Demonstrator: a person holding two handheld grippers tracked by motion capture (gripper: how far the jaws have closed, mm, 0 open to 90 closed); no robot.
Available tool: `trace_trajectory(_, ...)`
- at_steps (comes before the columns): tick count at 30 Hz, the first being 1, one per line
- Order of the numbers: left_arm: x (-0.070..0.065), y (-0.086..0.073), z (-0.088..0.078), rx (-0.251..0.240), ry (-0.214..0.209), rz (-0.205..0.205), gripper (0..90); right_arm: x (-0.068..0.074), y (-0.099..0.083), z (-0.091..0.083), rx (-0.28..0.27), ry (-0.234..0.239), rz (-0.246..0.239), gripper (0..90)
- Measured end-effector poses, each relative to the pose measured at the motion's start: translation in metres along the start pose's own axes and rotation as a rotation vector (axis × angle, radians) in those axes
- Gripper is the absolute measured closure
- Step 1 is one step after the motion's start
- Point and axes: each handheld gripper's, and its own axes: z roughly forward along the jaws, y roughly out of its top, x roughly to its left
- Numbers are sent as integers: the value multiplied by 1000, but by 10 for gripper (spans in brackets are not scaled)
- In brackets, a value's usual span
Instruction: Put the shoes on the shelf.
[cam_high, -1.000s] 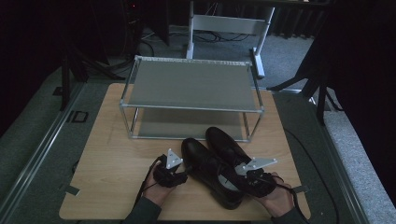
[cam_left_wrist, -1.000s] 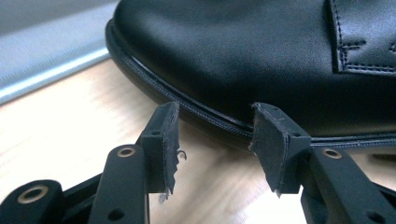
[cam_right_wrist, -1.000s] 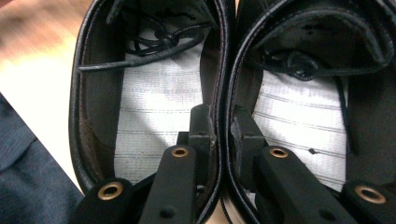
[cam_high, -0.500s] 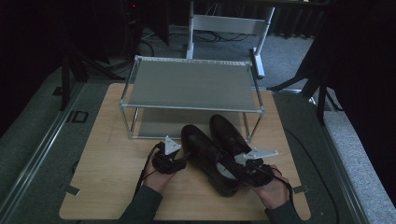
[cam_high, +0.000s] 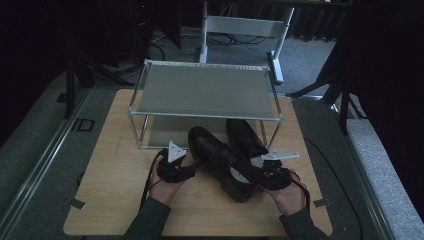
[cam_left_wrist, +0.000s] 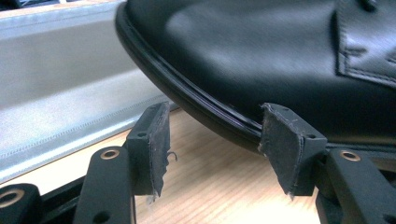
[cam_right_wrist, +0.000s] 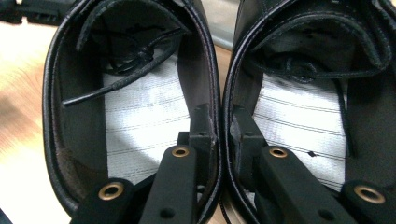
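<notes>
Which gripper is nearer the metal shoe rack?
Left. The left gripper sits by the left shoe's toe, just short of the metal shoe rack. The right gripper clamps both shoes' inner heel walls, farther back toward the person.

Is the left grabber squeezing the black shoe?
No, in the left gripper view the left gripper has its jaws apart, with wood showing between them, and the black shoe sits just beyond.

black shoes (cam_high: 227, 157) | pair, side by side | toes toward rack
</notes>
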Motion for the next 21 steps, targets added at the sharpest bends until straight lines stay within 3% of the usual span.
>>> trace_trajectory(7, -12, -9, -6, 21, -13, 35, 435, 3, 10, 7, 1, -12, 10, 818)
trace_trajectory(13, -21, -9, 3, 39, -28, 48, 450, 3, 19, 13, 1, -26, 45, 817)
trace_trajectory(21, -22, -6, 15, 43, -25, 57, 465, 4, 30, 20, -13, -45, 64, 816)
